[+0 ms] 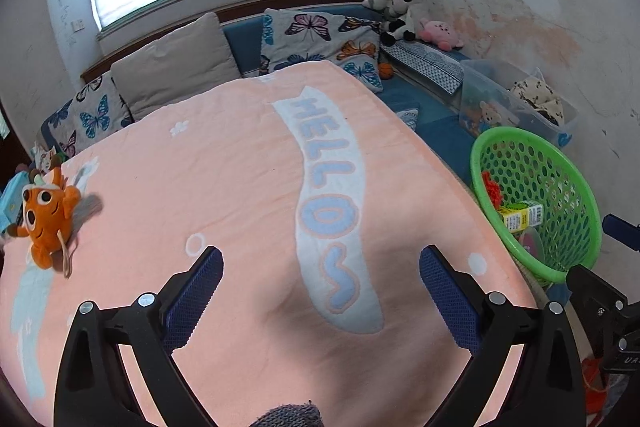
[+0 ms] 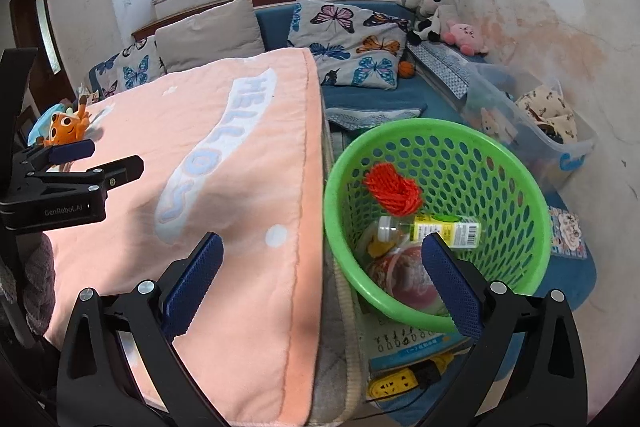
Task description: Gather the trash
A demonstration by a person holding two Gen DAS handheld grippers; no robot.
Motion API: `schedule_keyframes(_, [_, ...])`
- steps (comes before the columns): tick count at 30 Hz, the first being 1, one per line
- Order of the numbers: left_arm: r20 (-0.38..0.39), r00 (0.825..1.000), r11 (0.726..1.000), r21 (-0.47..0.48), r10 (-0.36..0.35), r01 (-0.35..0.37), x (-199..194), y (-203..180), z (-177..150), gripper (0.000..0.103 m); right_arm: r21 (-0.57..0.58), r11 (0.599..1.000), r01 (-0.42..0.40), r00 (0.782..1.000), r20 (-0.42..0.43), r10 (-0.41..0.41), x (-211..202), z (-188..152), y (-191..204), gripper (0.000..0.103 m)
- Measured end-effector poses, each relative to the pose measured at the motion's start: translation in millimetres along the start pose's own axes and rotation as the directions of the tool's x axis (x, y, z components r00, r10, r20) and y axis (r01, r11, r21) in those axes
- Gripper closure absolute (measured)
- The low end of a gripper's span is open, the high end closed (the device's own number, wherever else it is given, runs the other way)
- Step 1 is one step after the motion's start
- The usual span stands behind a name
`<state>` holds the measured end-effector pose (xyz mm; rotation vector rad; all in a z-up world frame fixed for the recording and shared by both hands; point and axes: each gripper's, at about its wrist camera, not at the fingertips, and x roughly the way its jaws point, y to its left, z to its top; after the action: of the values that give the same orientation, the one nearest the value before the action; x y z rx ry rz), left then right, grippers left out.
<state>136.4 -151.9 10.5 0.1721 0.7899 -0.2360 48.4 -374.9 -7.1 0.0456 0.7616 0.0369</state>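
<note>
While the green basket (image 2: 436,219) is sitting on the floor just right of the bed (image 2: 224,187), it is already holding what looks like the collected trash: a red bundle of cord (image 2: 394,193), a small bottle (image 2: 432,229) with a yellow label lying on its side, and a round lid or wrapper beneath them. The right gripper (image 2: 322,275) is hovering over the near rim of the basket with its fingers (image 2: 450,287) standing wide apart and nothing between them. The left gripper (image 1: 320,291) is pointing down at the pink blanket (image 1: 240,167), its fingers (image 1: 196,287) also spread and gripping nothing. On the blanket only an orange plush toy (image 1: 46,217) is lying at the far left, which I would judge a toy rather than trash. So the task seems far along, perhaps finishing; no further litter is showing on the bed, though the floor near the basket, with a booklet and a yellow power strip (image 2: 400,381), is only partly visible.
</note>
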Motion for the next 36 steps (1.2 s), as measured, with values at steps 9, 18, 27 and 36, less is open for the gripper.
schedule_keyframes(9, [-0.001,1.000,0.999,-0.036,0.021,-0.021,-2.3,13.1,-6.6,0.008,-0.030,1.000,-0.006,1.000,0.002,0.006,4.8,3.2,14.9,0.004])
schedule_keyframes(18, [-0.009,0.999,0.999,-0.043,0.031,-0.032,-0.5,16.1,-11.3,0.008,-0.046,0.999,-0.013,1.000,0.003,0.013,7.9,2.7,21.9,0.004])
schedule_keyframes(27, [-0.004,0.998,0.998,-0.041,0.057,-0.057,-0.1,16.0,-10.8,0.008,-0.039,0.999,-0.028,1.000,0.005,0.028,13.5,2.1,18.9,0.004])
schedule_keyframes(36, [-0.004,0.997,0.995,-0.064,0.074,-0.074,0.7,21.8,-13.4,0.008,-0.056,0.998,-0.042,0.999,-0.007,0.041,22.0,4.4,23.4,0.004])
